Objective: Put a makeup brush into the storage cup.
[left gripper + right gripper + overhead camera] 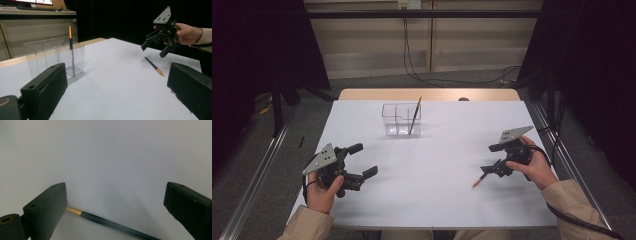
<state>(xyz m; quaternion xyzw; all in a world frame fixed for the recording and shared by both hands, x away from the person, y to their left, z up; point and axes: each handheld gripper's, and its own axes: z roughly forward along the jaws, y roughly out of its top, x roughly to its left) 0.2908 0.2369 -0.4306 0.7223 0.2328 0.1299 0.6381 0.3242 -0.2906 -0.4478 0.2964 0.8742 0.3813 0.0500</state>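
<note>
Two pencils are in play: one stands in the clear holder [401, 119], one pencil [154, 66] lies flat on the white table [432, 200]. Right gripper [493, 166] hovers just above it, jaws apart; judged step: approach. Next move: lower, straddle the shaft, close. Left gripper [362, 161] idles with jaws spread. Dark curtains and floor cables surround the table.

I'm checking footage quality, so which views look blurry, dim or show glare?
High view: dark surround, bright evenly lit table, soft overall. Left gripper view: the clear organizer shows faint reflections; near jaws are soft. Right gripper view: the pencil on the table is blurred and the white surface looks washed out.
</note>
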